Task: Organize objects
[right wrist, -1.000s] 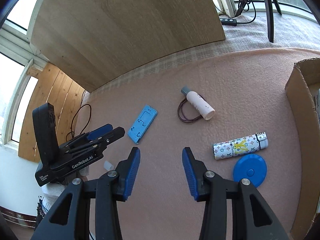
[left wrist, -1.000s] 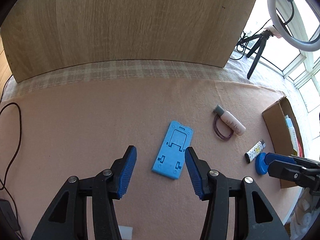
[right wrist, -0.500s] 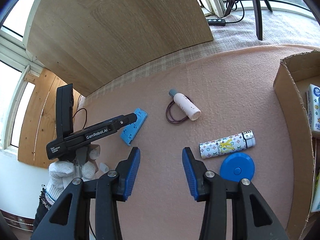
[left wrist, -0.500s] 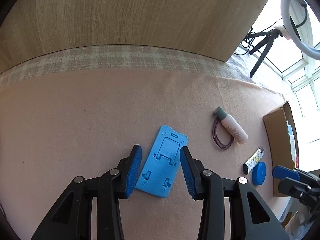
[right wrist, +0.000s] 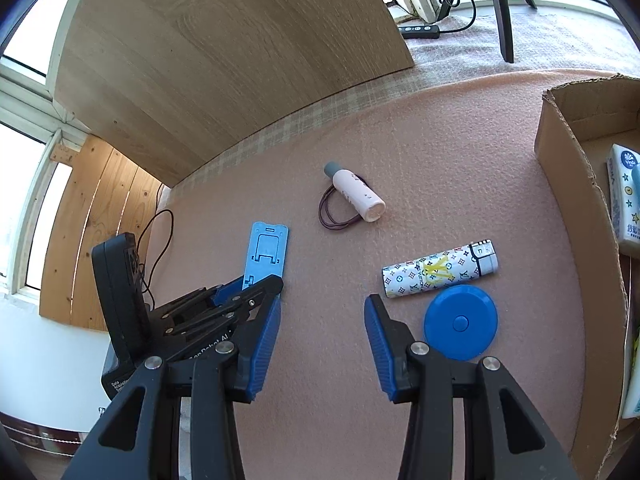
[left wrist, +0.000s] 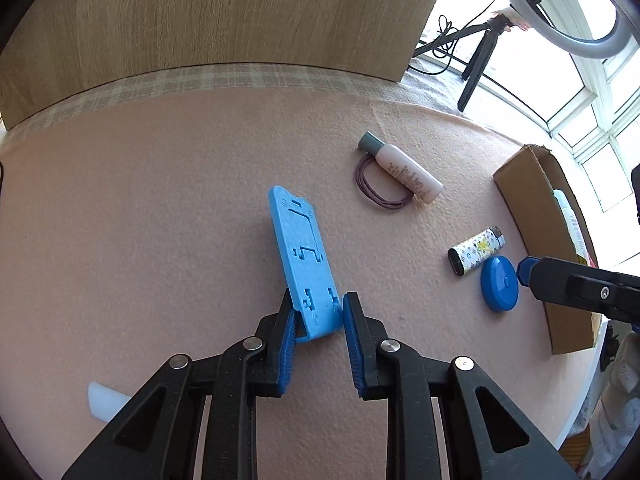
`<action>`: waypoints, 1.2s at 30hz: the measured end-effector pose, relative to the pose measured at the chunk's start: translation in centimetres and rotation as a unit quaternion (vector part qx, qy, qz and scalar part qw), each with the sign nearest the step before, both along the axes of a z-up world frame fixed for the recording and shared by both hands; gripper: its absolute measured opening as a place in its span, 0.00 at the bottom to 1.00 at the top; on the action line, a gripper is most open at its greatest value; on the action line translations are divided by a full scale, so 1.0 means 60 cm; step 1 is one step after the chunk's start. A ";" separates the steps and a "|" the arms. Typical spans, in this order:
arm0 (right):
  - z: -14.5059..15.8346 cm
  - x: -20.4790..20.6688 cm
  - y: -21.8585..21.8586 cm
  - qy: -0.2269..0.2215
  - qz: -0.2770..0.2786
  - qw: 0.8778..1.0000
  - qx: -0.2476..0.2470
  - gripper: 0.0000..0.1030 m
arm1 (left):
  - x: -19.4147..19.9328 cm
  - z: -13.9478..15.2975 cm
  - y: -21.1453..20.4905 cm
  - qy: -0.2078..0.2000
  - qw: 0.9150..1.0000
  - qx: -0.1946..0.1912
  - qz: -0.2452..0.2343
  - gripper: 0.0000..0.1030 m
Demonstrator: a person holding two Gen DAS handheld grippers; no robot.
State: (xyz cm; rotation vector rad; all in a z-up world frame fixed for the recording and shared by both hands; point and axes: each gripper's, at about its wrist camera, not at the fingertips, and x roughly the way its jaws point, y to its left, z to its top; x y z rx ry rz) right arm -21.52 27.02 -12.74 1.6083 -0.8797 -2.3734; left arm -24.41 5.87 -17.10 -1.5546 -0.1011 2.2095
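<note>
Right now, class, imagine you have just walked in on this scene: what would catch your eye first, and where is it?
First, the flat bright-blue plastic phone stand, its near end between the closing jaws of the left gripper and tilted up off the pink felt mat. To its right lie a white monogram-patterned lighter and a round blue plastic disc, just before the open brown cardboard box.

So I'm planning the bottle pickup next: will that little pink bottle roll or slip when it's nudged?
Probably rolls: the pink bottle is a round cylinder lying on its side on the felt mat. It looks smooth, so the pads might slip. The hair-tie loop under it may drag along.
</note>
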 end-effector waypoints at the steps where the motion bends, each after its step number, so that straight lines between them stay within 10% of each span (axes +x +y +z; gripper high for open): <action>1: 0.000 0.001 -0.002 0.000 0.003 1.000 0.000 0.39 | 0.006 0.000 -0.001 -0.006 1.000 0.004 -0.002 0.23; 10: -0.011 -0.015 -0.035 -0.004 0.032 0.999 -0.005 0.39 | 0.019 0.027 -0.033 0.022 0.999 -0.039 -0.006 0.49; 27: -0.073 -0.103 -0.127 -0.048 0.080 0.996 0.002 0.39 | 0.005 0.007 -0.029 0.005 1.000 -0.016 -0.019 0.49; 36: -0.099 -0.121 -0.144 -0.072 0.093 0.993 0.001 0.18 | 0.006 0.007 -0.030 0.005 1.000 -0.009 -0.022 0.42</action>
